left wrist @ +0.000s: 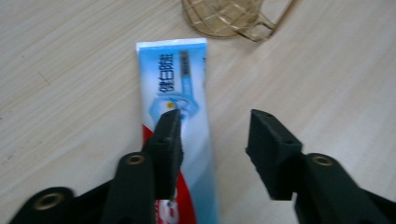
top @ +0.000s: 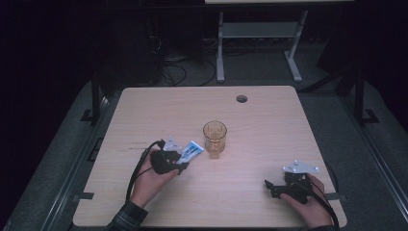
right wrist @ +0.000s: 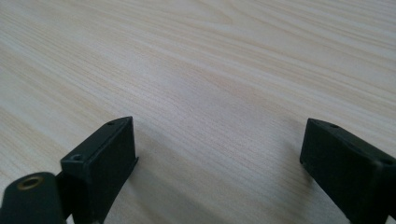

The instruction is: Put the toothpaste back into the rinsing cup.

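Left hand-held gripper (left wrist: 212, 135) sits with jaws spread apart over a blue toothpaste tube (left wrist: 180, 93) lying flat on the tabletop (top: 269, 125), just beside an amber glass cup (top: 214, 137). Right hand-held gripper (right wrist: 219, 158) is wide open too, over bare wood.

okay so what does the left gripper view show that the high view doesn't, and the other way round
Left gripper view alone: the print on the toothpaste tube, blue with a red band near the jaws, and the left gripper open, one jaw lying over the tube, the other over bare wood.

High view alone: the whole table with a round hole near its far edge, the right gripper and both hands, and the floor and desk legs beyond.

Both: the tube, the amber glass just past it, the left gripper, and the wood top.
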Motion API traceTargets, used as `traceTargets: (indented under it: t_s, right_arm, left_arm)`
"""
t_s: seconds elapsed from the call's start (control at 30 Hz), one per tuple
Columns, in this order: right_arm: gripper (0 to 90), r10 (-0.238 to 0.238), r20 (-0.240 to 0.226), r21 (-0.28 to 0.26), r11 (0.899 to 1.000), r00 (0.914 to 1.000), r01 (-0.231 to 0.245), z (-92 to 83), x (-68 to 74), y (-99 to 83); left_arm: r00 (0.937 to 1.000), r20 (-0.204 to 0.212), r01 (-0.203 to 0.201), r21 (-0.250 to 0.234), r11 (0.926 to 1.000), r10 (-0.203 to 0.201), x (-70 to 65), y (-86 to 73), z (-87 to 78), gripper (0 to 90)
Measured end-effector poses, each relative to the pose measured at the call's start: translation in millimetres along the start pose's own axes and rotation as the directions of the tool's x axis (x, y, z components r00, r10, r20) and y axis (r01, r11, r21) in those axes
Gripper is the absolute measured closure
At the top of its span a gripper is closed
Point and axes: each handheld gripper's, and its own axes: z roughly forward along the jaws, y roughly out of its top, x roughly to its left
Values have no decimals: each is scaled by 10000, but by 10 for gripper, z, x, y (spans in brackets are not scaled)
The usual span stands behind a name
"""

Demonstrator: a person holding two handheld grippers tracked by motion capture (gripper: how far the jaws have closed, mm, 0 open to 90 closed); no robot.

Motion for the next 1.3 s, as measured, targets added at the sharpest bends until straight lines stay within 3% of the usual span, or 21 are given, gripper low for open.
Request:
traceTargets:
  t_s: [0.33,0.67,0.83,1.03,1.17,1.3]
  right_arm:
    - [98,3,-2,-1,10000,10000,-3,0,0,0]
    - [98,4,-2,0,10000,10000,-4,0,0,0]
    - [97,3,-1,-1,10000,10000,-3,0,0,0]
    - [98,3,-2,-2,10000,10000,-3,0,0,0]
    - [98,4,0,0,10000,10000,-4,0,0,0]
    - [98,0,0,-2,10000,10000,0,0,0,0]
  left_arm:
    - [9998,185,96,663,9978,-108,219,168,244,342]
    - [9992,194,317,1072,9937,-340,314,186,444,306]
    - [9990,159,387,1182,9922,-409,314,176,505,298]
    - [9999,-85,156,1200,9927,-146,287,187,530,311]
    - [10000,35,-58,1225,9925,54,272,193,517,379]
    - [9999,-18,116,1185,9929,-114,261,197,512,426]
